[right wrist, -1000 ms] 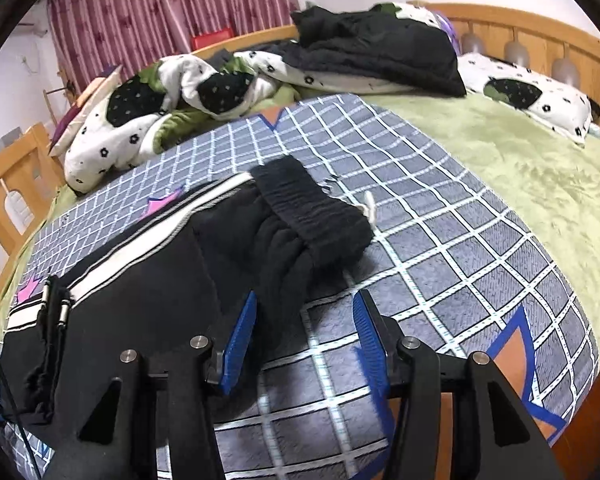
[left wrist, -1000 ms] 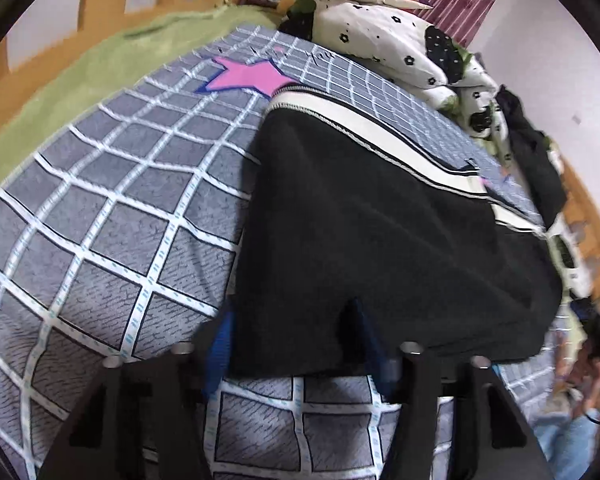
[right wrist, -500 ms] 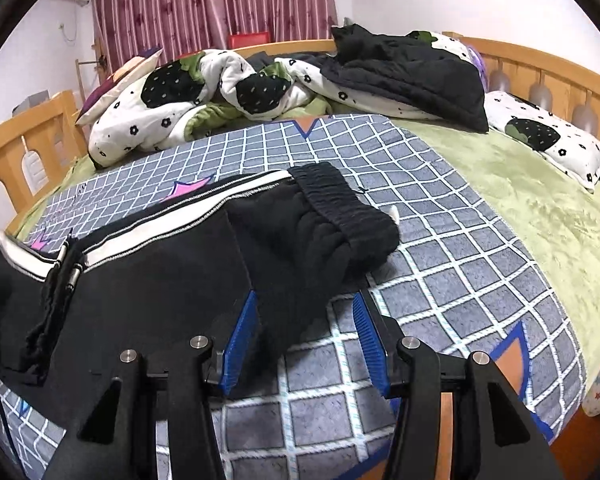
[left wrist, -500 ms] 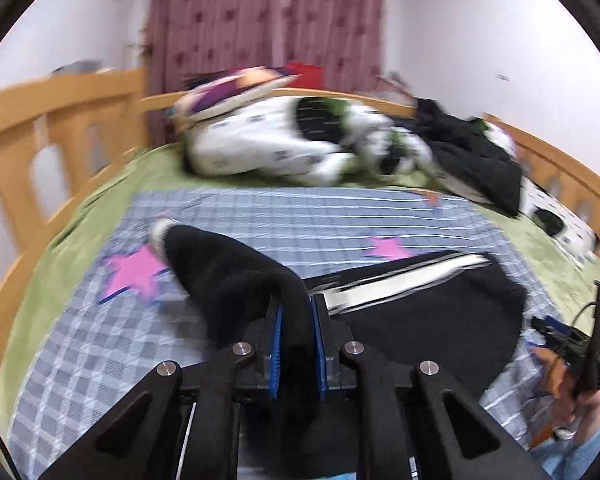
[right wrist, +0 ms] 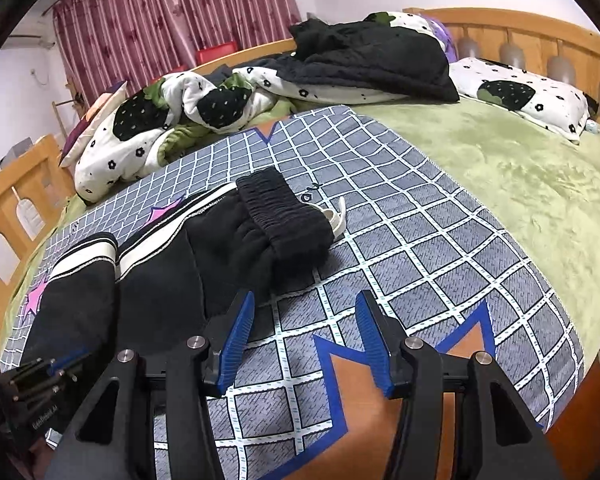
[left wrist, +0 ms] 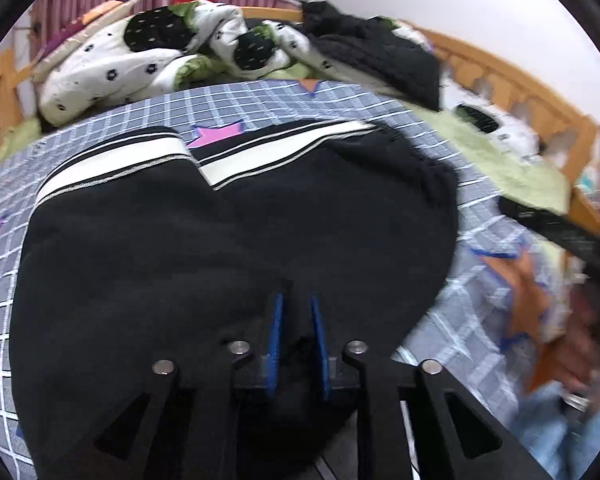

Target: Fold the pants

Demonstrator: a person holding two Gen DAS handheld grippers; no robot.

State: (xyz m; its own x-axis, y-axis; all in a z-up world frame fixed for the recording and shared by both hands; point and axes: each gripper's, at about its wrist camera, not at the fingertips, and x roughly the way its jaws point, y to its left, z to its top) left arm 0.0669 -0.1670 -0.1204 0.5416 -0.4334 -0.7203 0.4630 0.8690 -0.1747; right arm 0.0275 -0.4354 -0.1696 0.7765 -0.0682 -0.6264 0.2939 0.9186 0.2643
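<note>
Pants: you have the pants [right wrist: 204,264] lying on the checked blanket [right wrist: 420,240], their folded leg end laid over the left part, the waistband [right wrist: 284,216] at their far right end.
Blanket: it lies on the bed sheet [right wrist: 520,168], which spreads out to its right.
Left gripper: your left gripper [left wrist: 296,320] sits at the pants' near edge, cloth between its fingers [left wrist: 277,340], jaws opening.
Right gripper: your right gripper [right wrist: 304,320] hovers over the blanket, just right of the pants' near edge, nothing between its jaws, which are opening.
Quilt: the bunched quilt [right wrist: 172,120] lies behind the blanket, to the left.
Dark clothes: a pile [right wrist: 372,64] lies behind, right of the quilt.
Pillow: the pillow [right wrist: 520,96] lies far right, before the headboard [right wrist: 532,36].
</note>
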